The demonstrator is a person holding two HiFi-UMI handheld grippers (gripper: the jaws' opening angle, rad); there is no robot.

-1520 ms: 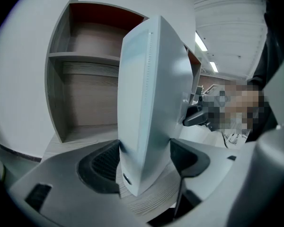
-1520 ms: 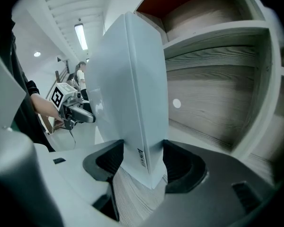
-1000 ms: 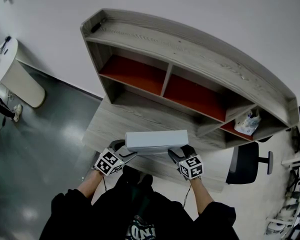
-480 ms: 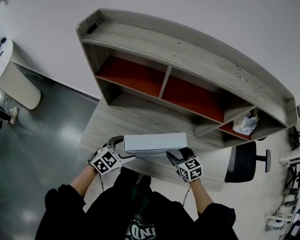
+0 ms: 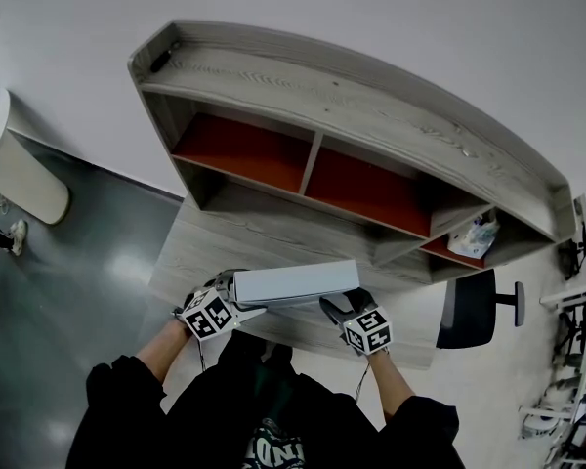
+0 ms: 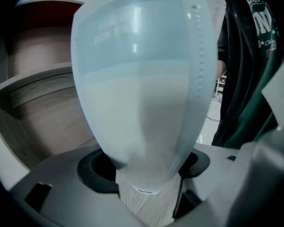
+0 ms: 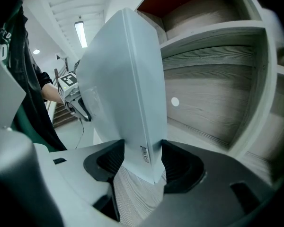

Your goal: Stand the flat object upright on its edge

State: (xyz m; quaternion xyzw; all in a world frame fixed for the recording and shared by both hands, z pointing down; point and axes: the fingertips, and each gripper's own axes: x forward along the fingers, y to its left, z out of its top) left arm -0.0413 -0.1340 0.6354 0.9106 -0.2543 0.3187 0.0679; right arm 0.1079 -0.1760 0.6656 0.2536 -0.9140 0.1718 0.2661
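A flat white box (image 5: 293, 283) sits over the front of the wooden desk (image 5: 234, 237), its long side across the head view, held between both grippers. My left gripper (image 5: 236, 291) is at its left end. In the left gripper view the box (image 6: 137, 79) fills the gap between the black pads, and the left gripper (image 6: 146, 174) is shut on it; its jaws have just been closing around that end. My right gripper (image 5: 340, 304) grips the right end. In the right gripper view the box (image 7: 123, 79) stands edge-down with the right gripper (image 7: 141, 155) pressing both faces. Whether the box touches the desk is hidden.
A grey shelf unit (image 5: 371, 96) with red-backed compartments stands at the back of the desk. A white-and-blue bag (image 5: 474, 234) lies in its right compartment. A black office chair (image 5: 474, 309) stands to the right and a white bin (image 5: 20, 169) on the floor at far left.
The left gripper has rolled at the box's left end and shifted slightly outward. The box has tipped a little. The right gripper keeps the same hold.
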